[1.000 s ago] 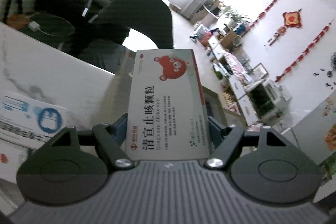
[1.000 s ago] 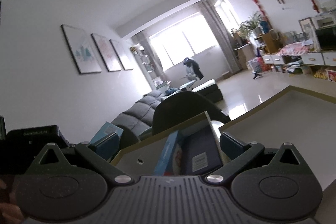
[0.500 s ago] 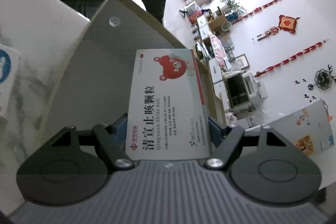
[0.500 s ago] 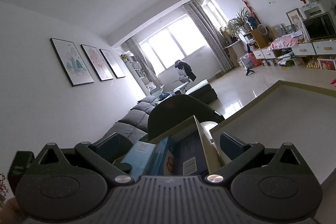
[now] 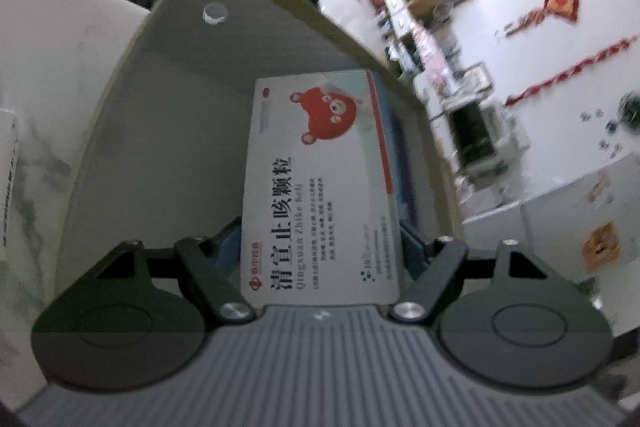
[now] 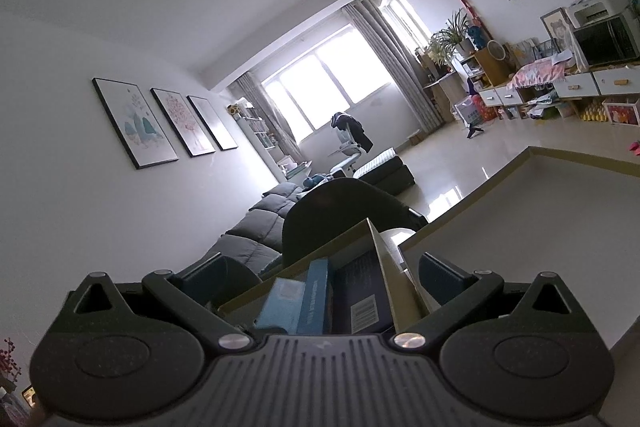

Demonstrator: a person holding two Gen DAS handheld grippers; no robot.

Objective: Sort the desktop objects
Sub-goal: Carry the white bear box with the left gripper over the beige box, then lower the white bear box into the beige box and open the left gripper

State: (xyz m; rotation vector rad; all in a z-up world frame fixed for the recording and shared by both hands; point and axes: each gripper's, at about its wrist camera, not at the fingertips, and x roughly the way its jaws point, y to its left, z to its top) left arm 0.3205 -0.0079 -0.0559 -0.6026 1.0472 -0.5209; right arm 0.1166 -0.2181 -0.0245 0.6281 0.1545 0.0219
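My left gripper (image 5: 320,247) is shut on a white medicine box (image 5: 320,183) with a red bear and black Chinese print. It holds the box inside a grey open tray (image 5: 168,115) with a tan rim, near the tray's right wall. A dark blue item (image 5: 404,163) lies just under the box's right edge. My right gripper (image 6: 320,279) is open and empty. Below it stands a cardboard box (image 6: 384,275) holding upright blue boxes (image 6: 308,299). A second grey tray (image 6: 520,227) lies to its right.
A white marble table (image 5: 36,95) lies left of the tray, with a printed white box (image 5: 6,187) at its left edge. A small round stud (image 5: 215,13) sits on the tray floor. A dark chair (image 6: 344,211) stands beyond the table.
My left gripper has carried the medicine box from above the table edge down into the grey tray. My right gripper has risen and tilted up slightly, staying open.
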